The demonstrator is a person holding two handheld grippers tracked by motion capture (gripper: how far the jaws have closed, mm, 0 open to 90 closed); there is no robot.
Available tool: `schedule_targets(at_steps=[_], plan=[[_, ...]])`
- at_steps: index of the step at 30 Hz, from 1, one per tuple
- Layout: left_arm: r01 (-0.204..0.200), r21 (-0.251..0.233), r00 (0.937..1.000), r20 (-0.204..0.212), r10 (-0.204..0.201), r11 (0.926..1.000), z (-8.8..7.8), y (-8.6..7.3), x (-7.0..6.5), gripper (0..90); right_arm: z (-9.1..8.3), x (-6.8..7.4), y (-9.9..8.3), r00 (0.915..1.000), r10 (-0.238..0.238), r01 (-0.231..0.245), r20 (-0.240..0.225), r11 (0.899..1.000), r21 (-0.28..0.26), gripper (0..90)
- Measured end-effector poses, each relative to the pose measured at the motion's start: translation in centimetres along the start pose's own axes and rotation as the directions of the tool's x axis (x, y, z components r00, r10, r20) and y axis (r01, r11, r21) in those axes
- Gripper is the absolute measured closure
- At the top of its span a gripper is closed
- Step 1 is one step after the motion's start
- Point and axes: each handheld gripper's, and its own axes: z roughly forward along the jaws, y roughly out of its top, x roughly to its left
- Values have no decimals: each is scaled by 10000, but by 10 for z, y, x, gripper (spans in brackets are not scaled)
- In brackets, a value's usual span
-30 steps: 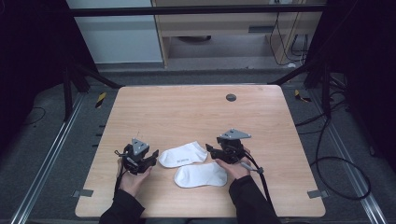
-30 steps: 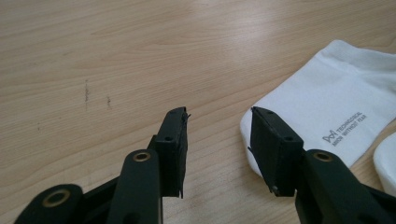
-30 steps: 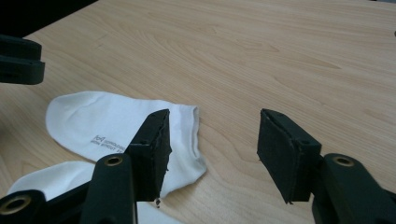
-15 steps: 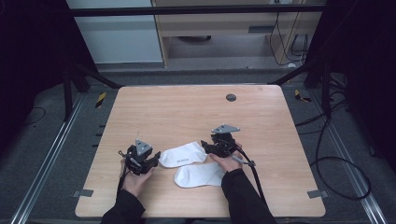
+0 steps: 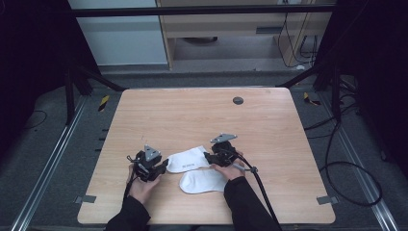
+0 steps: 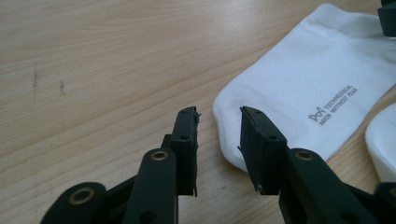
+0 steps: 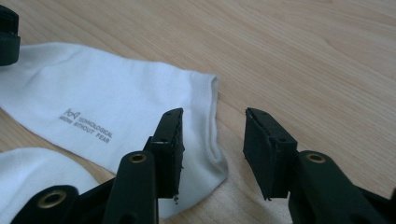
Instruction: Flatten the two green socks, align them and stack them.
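A: Start with the left gripper (image 6: 218, 140). How do its jaws stand?

B: Parted, with a gap between the pads, and they have just been closing. The rounded end of the printed sock (image 6: 299, 93) lies right at that gap: one pad sits over the sock's edge, the other over bare wood. The pads are not pressing on the cloth.

A: And the right gripper (image 7: 212, 144)?

B: Much the same. Its jaws are spread and have just been closing too. The ribbed cuff of the same sock (image 7: 116, 112) lies between them, one pad over the cloth, the other beyond the cuff's edge above the table (image 7: 303, 56). No pinch here either.

A: So both tools are at one sock?

B: Yes. From the high view the left gripper (image 5: 161, 166) is at its left end and the right gripper (image 5: 209, 156) at its right end, with the sock (image 5: 190, 159) lying flat and slightly slanted between them.

A: Where is the other sock?

B: The plain sock (image 5: 202, 182) lies just beside the printed one, on the person's side of it, near the right hand (image 5: 230, 171). The two look to touch or nearly so; I cannot tell which.

A: Anything farther out?

B: A dark round disc (image 5: 237, 100) sits near the table's far edge, well apart from the socks.
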Motion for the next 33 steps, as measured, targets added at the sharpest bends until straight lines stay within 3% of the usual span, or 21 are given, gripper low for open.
schedule_targets(at_steps=[3, 9, 15, 19, 27, 33], plan=[[-44, 190, 10000, 44, 43, 9998, 3, 0, -2, 699, 3, 1, -2, 9998, -188, 186, 97, 9997, 172, 600], [-165, 546, 9998, 79, 161, 9984, 9, 0, -7, 765, 5, -1, -5, 9999, -80, 75, 91, 9986, 528, 695], [-171, 746, 9999, -2, 171, 9971, 12, 0, -9, 869, 5, 1, -6, 10000, -17, 14, 66, 9988, 489, 847], [-154, 746, 9999, -10, 155, 9971, 12, 2, -9, 886, 3, 2, -5, 10000, 15, -15, -10, 9991, 432, 859], [-123, -88, 9999, 31, 123, 9999, -3, 10, -10, 889, -11, -1, -3, 9996, 187, -192, -191, 9995, -244, 861], [-2, -795, 9996, 286, 25, 9968, -20, 18, -14, 889, -31, -4, 1, 9994, 136, -162, -320, 9965, -820, 860]])
